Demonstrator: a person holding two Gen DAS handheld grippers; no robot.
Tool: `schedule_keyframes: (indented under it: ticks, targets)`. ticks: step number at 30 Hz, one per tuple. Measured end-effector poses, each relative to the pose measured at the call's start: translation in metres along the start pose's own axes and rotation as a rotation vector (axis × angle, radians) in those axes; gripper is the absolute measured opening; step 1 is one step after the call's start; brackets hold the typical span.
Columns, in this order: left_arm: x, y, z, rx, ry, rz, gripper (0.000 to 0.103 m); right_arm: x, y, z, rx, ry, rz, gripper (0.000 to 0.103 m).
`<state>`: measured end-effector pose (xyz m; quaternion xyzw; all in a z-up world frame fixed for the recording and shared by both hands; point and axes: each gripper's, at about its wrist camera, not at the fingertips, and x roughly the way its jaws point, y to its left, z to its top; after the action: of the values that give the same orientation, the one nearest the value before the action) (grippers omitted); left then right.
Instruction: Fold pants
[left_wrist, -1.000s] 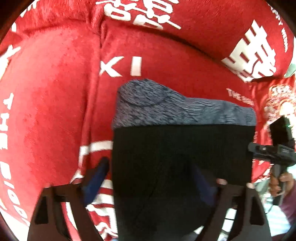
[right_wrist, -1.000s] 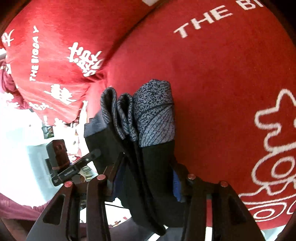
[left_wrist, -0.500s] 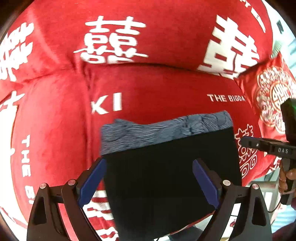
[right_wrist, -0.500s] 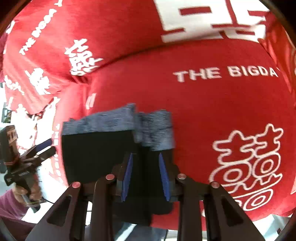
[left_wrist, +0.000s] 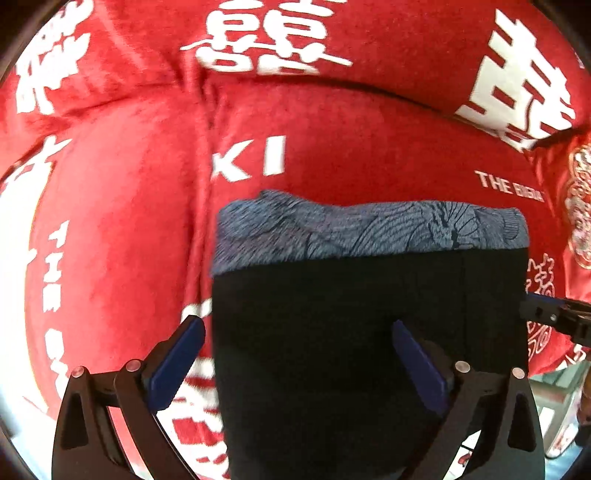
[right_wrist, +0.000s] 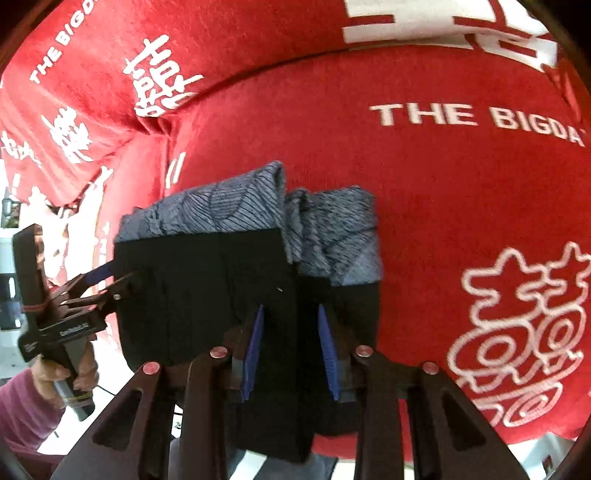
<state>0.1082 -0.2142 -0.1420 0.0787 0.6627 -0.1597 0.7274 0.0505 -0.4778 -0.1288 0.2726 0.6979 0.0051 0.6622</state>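
Black pants (left_wrist: 343, 332) with a grey patterned waistband (left_wrist: 369, 230), folded into a flat rectangle and lying on a red sofa cover (left_wrist: 122, 229) printed with white characters and the words "THE BIGDA". Waistband at the far edge, toward the sofa back; near edge hanging off the front of the seat cushion. Left tongs (left_wrist: 298, 363) spread wide, blue pads (left_wrist: 177, 360) well apart, one pad off the left edge of the pants over the red cover, the other over the black cloth; nothing pinched between them, though contact with the cloth below cannot be told. Seen from the right wrist: pants (right_wrist: 207, 295) stacked in layers, with the right-hand portion bunched into thick folds, grey waistband (right_wrist: 229, 206) rumpled there into several ridges. Right tongs (right_wrist: 291, 347) closed narrowly on that bunched right-hand fold of black cloth, blue pads (right_wrist: 253, 347) pressing it from both sides. Left tongs (right_wrist: 107, 277) also visible at the far left of the right wrist view, tips at the left edge of the pants, handle gripped by a hand (right_wrist: 70, 373) with a maroon sleeve (right_wrist: 22, 417). In the left wrist view, tip of the right tongs (left_wrist: 554, 314) just beside the right edge of the pants. A red cushion (left_wrist: 580, 206) with a gold-white emblem at the far right.
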Motion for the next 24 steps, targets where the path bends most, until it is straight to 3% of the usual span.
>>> schedule_keyframes:
  ticks: [3,4,15,21,24]
  targets:
    - [-0.021,-0.001,-0.011,-0.029,0.001,0.002,0.102,-0.014,-0.008,-0.010,0.053,0.013,0.004,0.067]
    - [-0.028,-0.003,-0.014,-0.026,-0.001,0.010,0.102,-0.016,-0.008,-0.012,0.058,0.014,0.003,0.069]
    - [-0.071,-0.023,-0.051,0.105,0.012,0.101,0.102,-0.045,0.022,-0.070,0.088,-0.018,-0.073,0.082]
    - [-0.102,-0.018,-0.070,0.072,-0.040,0.119,0.102,-0.060,0.062,-0.106,0.044,-0.099,-0.195,0.088]
    - [-0.112,-0.014,-0.080,0.056,-0.041,0.132,0.102,-0.070,0.075,-0.119,0.050,-0.142,-0.202,0.092]
